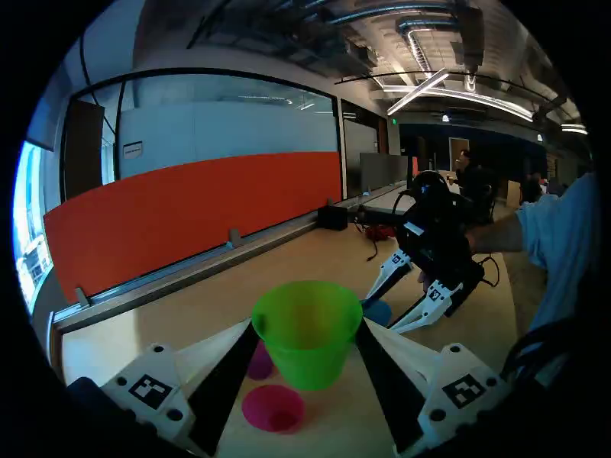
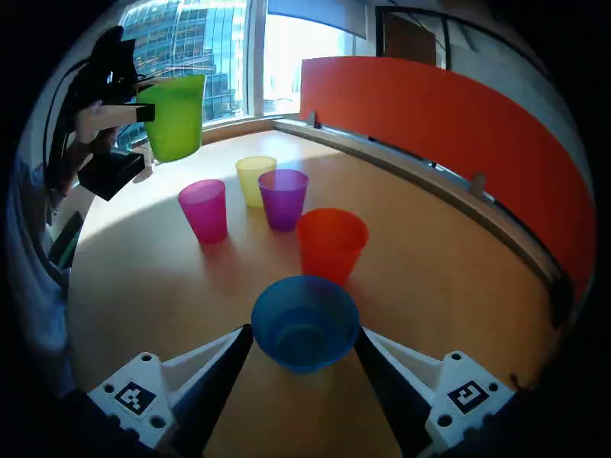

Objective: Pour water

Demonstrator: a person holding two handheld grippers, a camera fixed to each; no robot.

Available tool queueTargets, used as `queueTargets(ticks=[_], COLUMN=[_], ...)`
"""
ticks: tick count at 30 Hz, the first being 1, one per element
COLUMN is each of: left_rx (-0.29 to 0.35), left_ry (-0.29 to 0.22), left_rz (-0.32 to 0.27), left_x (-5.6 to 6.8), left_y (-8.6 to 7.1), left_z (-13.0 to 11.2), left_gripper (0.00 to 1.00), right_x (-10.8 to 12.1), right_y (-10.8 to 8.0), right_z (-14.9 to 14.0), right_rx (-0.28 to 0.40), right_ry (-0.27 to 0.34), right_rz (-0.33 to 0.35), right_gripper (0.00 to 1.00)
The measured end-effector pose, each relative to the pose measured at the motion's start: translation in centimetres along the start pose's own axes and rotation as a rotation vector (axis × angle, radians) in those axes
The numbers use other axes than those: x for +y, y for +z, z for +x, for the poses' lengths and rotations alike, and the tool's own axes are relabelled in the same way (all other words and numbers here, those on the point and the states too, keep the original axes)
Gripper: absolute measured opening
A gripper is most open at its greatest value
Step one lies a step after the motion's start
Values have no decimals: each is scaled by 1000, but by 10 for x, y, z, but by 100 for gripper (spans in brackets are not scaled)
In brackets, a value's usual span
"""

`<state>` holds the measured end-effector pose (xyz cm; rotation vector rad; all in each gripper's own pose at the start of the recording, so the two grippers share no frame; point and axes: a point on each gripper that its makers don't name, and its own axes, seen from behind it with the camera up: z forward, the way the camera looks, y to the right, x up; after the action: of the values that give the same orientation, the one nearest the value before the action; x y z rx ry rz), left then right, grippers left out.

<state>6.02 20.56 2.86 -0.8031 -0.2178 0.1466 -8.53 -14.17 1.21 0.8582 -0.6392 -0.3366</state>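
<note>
We are poised to pour: our left gripper (image 1: 307,327) clamps the green cup (image 1: 308,343), our right gripper (image 2: 304,336) clamps the blue cup (image 2: 305,320); next we bring the rims close and tilt.

The left gripper (image 1: 305,333) and the right gripper (image 2: 303,336) are each built from white finger mounts (image 1: 428,370) lined with black inner pads (image 1: 229,378). Each mount is marked with a square black-and-white tag (image 1: 149,391) ringed by small dark screws, at five and seven o'clock. At three o'clock in the left gripper view, a black housing (image 1: 437,229) is seen on the right gripper, and a light blue sleeve (image 1: 564,229) is worn beside it.
</note>
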Motion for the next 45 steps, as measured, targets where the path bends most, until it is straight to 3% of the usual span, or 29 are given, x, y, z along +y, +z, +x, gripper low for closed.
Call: queueTargets(ticks=[6,9,18,26,36,45], left_rx=[0,1,2,7,15,48], left_ry=[3,1,-3,-3,-2,-10], left_rz=[10,13,29,42,47,43], left_x=[-3,-4,-7,-10,-6,-2], left_y=[-7,-10,-14,-20,-21,-22], left_z=[-1,-2,-6,-7,-10,-8], left_gripper=[87,87,87,87,87,87], right_x=[2,3,3,-4,-13,-20], right_y=[8,10,7,-8,-40,-64], right_z=[2,3,4,21,65,101], right_rx=[7,15,39,109,254,368], right_ry=[3,3,7,15,39,22], right_rz=[-10,-19,-37,-52,-74,-96], right_gripper=[99,92,91,91,90,91])
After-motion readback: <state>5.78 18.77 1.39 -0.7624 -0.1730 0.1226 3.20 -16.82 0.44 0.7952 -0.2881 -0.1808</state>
